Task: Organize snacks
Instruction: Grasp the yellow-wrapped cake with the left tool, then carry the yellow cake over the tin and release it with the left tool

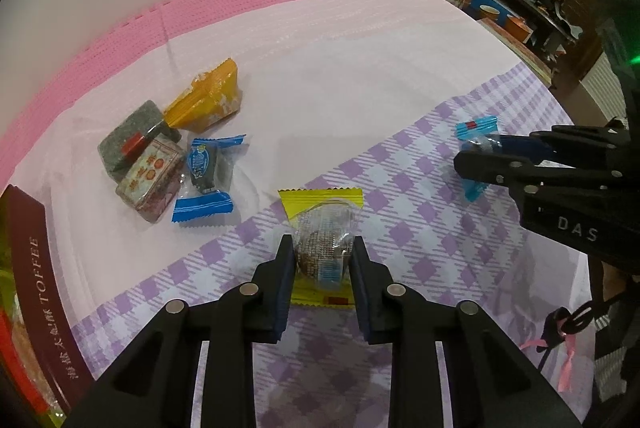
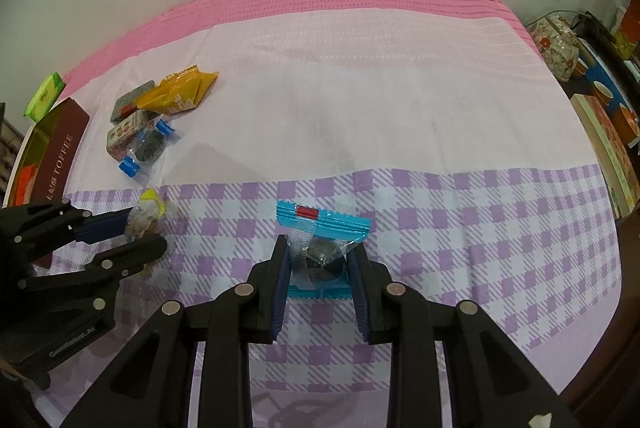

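Both claws are clenched on sweets: the left claw [image 1: 320, 248] grips a yellow-wrapped candy [image 1: 322, 244], the right claw [image 2: 320, 260] a blue-wrapped candy [image 2: 320, 252], each low over the checked cloth [image 2: 480, 228] on the counter. Loose crinkly wrappers may slip free when lifted toward the snack pile [image 1: 168, 155].

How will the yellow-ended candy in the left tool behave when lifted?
The yellow-ended candy probably lifts easily: small, single piece. Its clear crinkly wrapper looks slippery, so it may shift between the left tool pads. The flat yellow ends will likely flop; the round core seems firm.
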